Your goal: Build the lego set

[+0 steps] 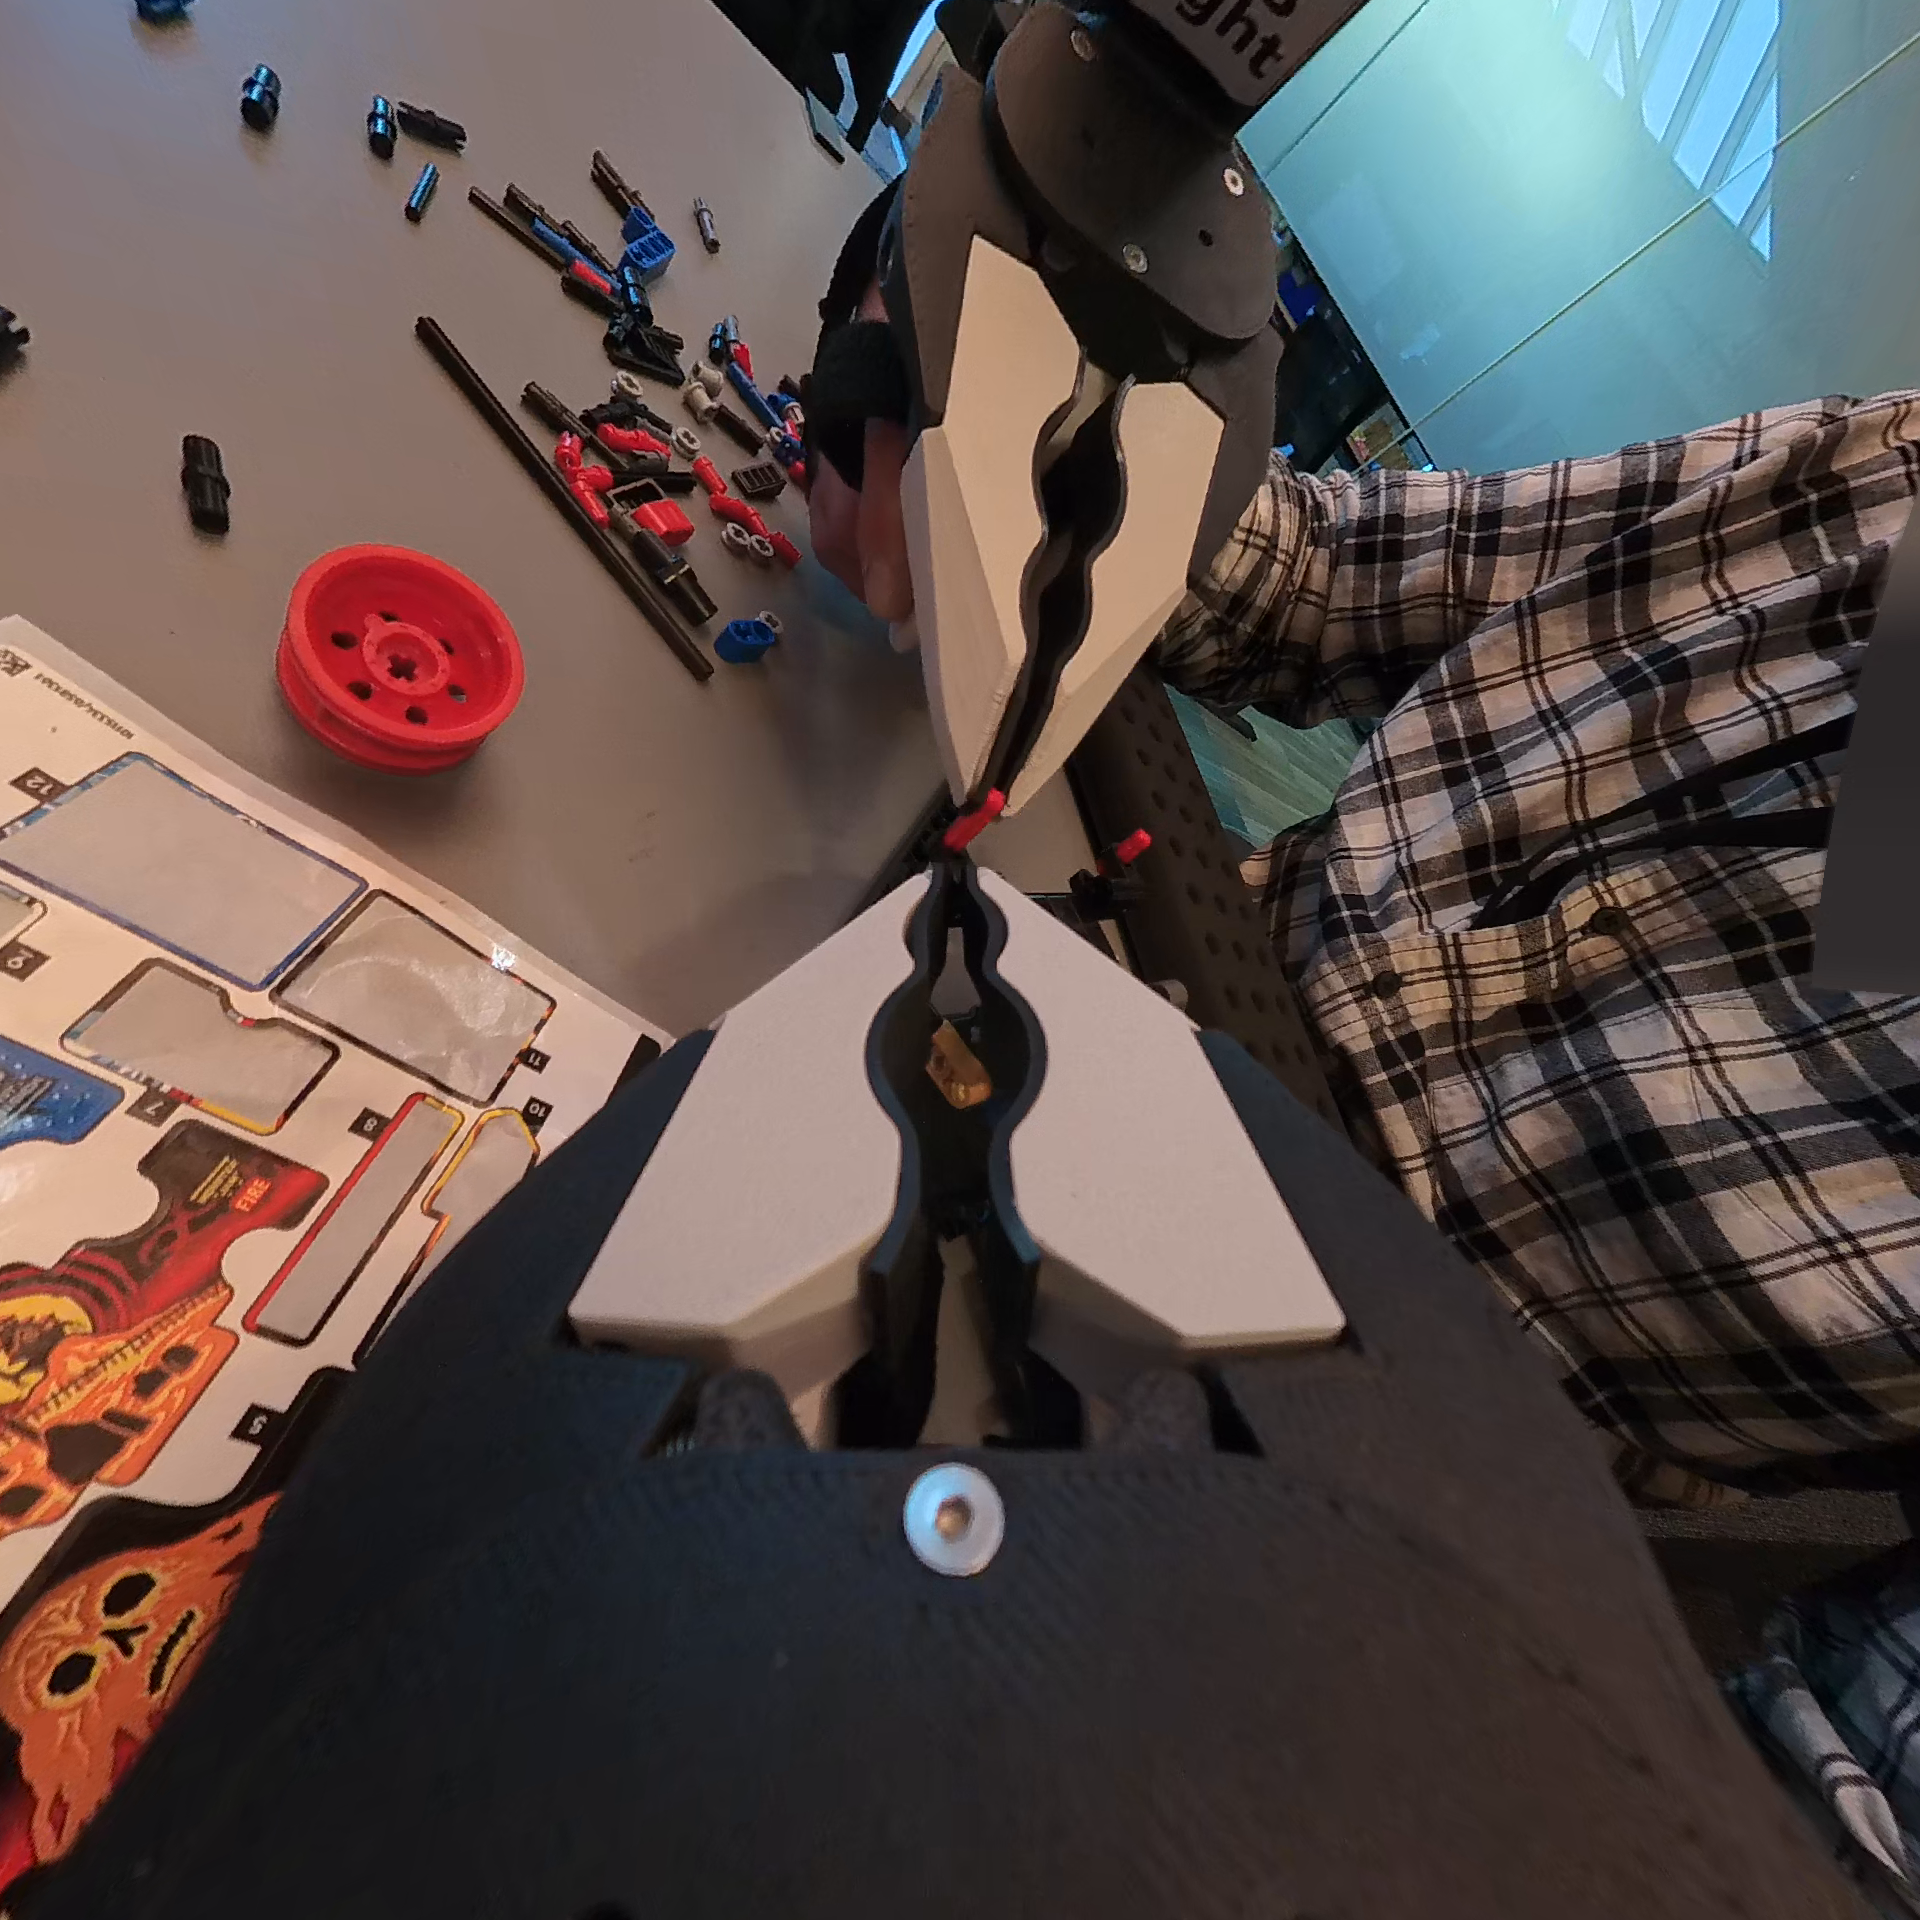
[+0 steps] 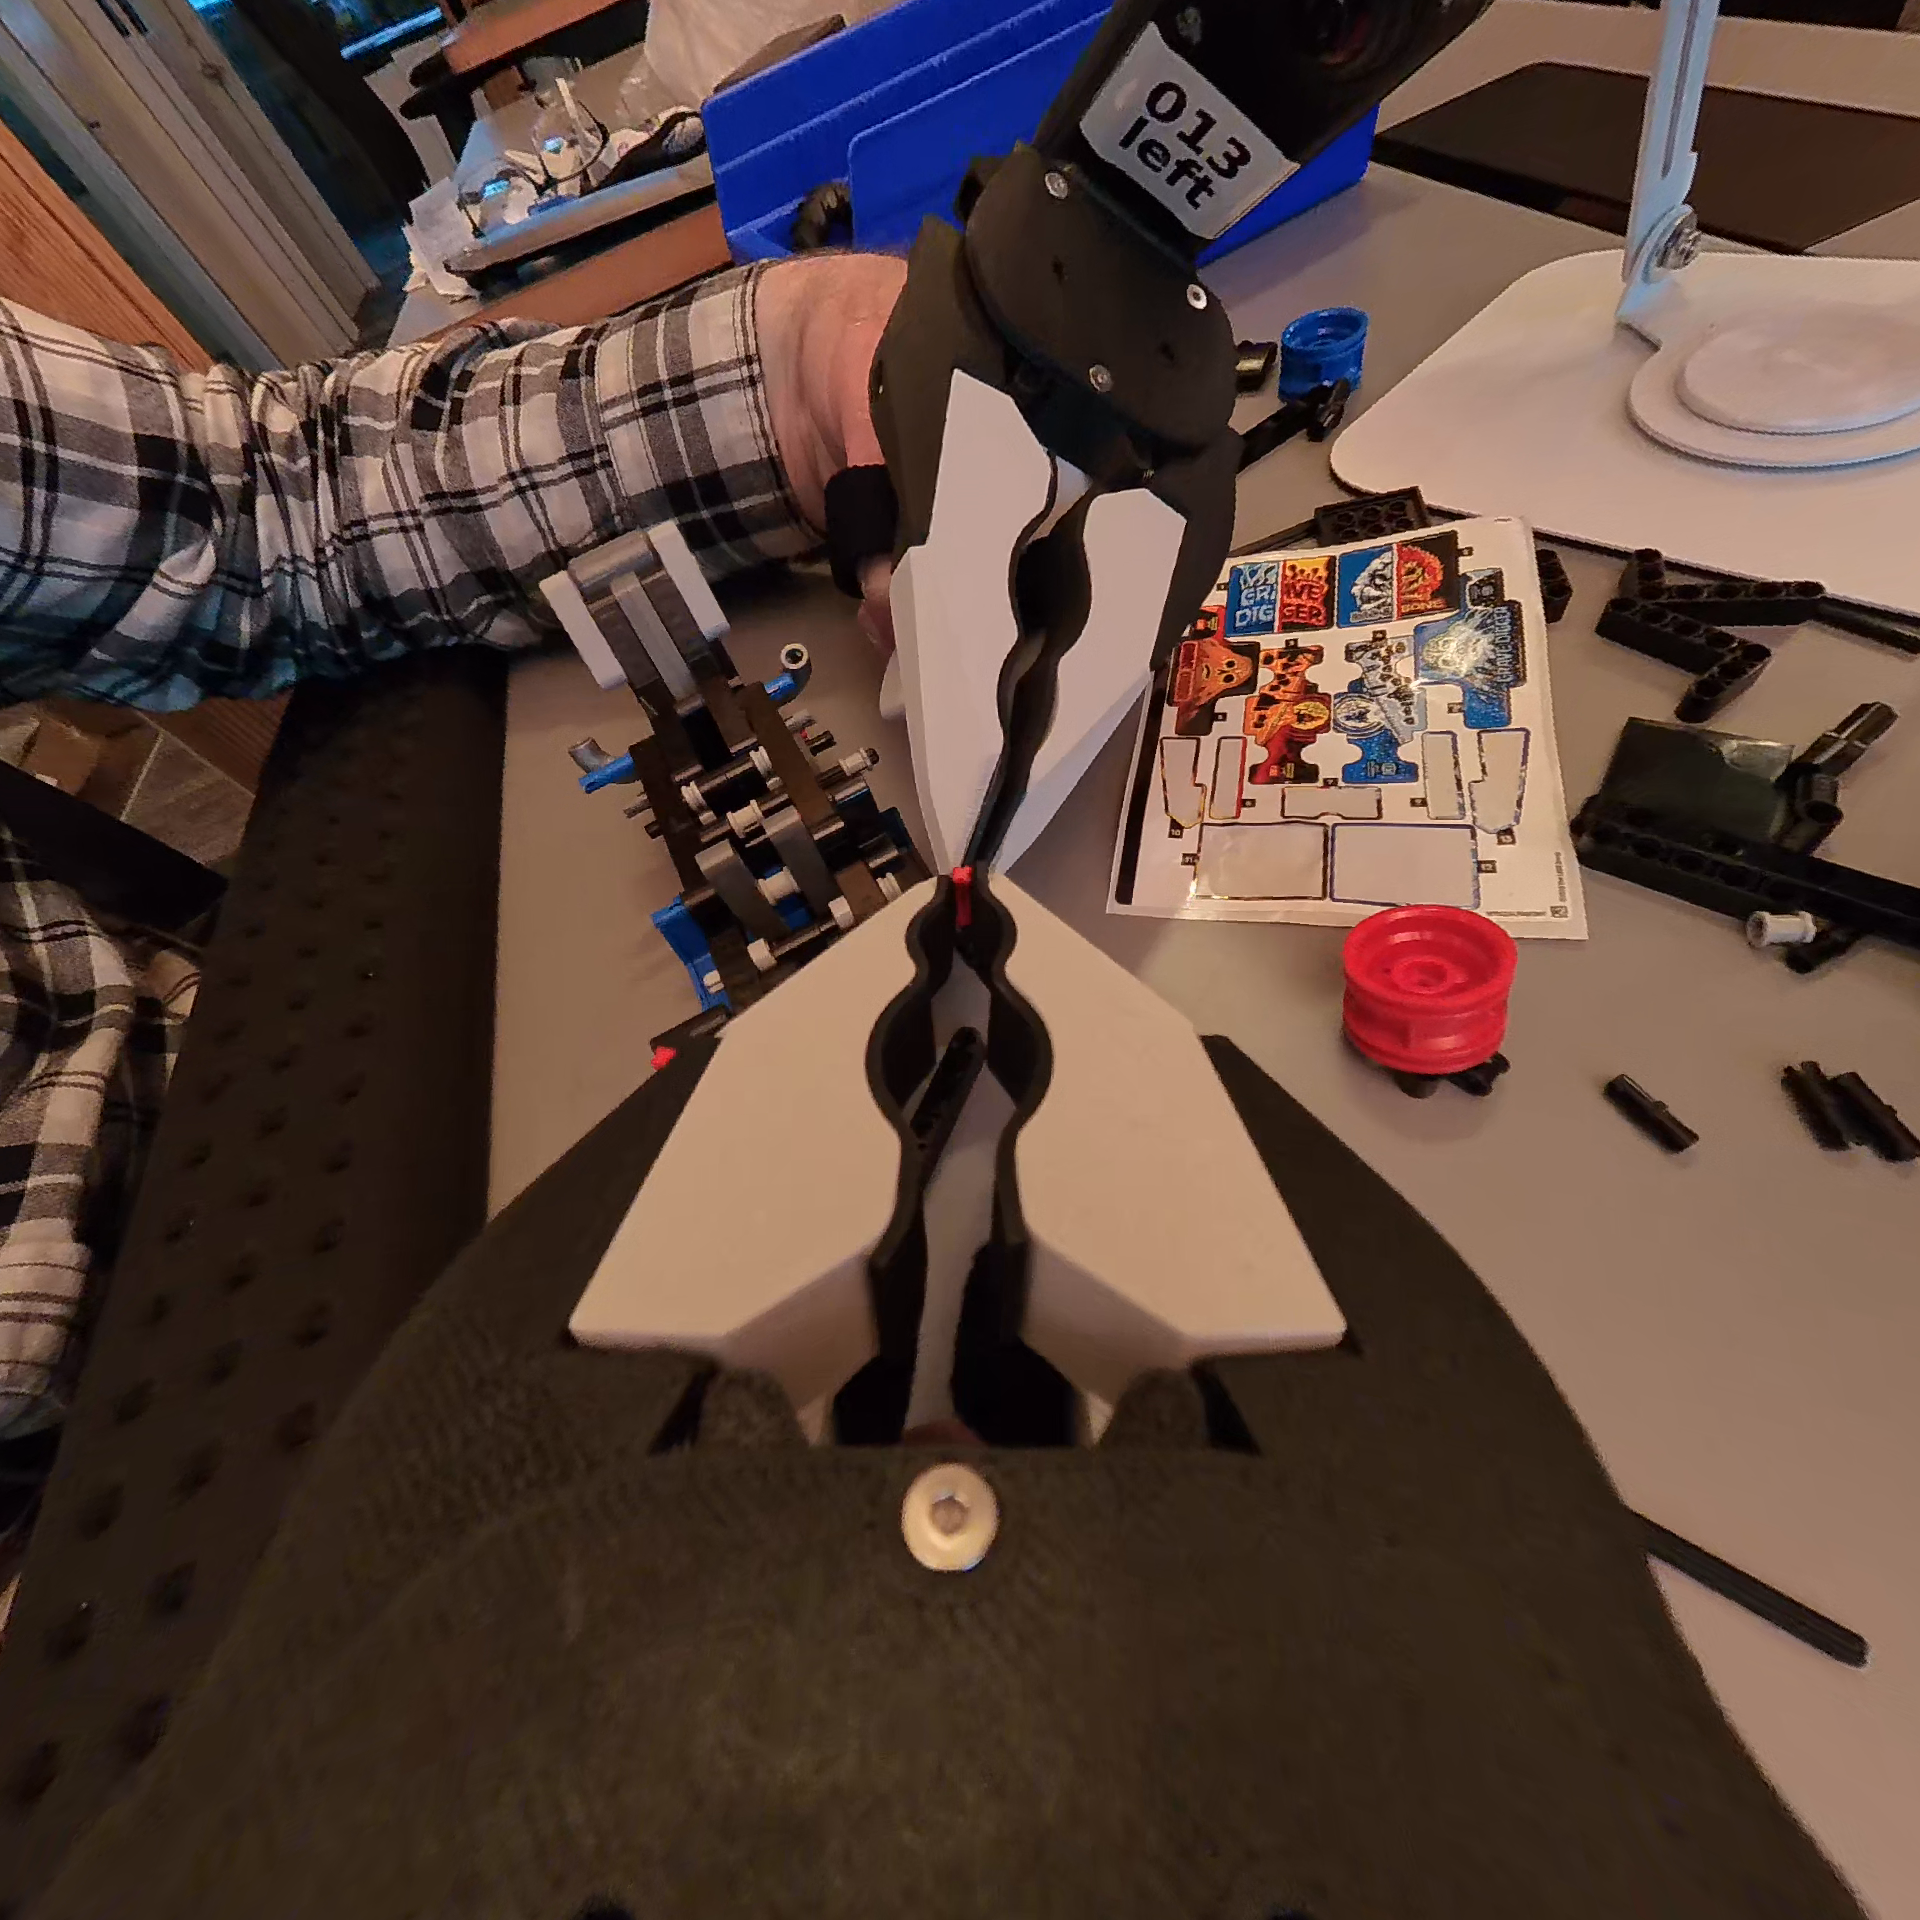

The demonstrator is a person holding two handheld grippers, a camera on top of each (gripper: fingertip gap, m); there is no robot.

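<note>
My right gripper (image 2: 961, 891) is shut on a small red pin (image 2: 962, 900) that sticks out of its tips. My left gripper (image 1: 954, 881) is shut on a small black piece (image 1: 952, 860), mostly hidden between the pads. The two grippers meet tip to tip above the table's near edge, and the red pin (image 1: 977, 817) touches the black piece. The right gripper (image 1: 987, 795) comes in from above in the left wrist view, and the left gripper (image 2: 977, 847) does so in the right wrist view. The partly built black, grey and blue model (image 2: 748, 821) lies on the table behind them.
A red wheel hub (image 1: 400, 660) (image 2: 1429, 987) and a sticker sheet (image 2: 1351, 727) lie nearby. Loose black, red and blue parts (image 1: 665, 447) and a long black axle (image 1: 561, 499) are scattered about. A blue bin (image 2: 883, 125) and a white stand base (image 2: 1662, 416) stand behind. A black perforated board (image 2: 291, 1039) borders the table. Left and right tips are no more than a few centimetres apart.
</note>
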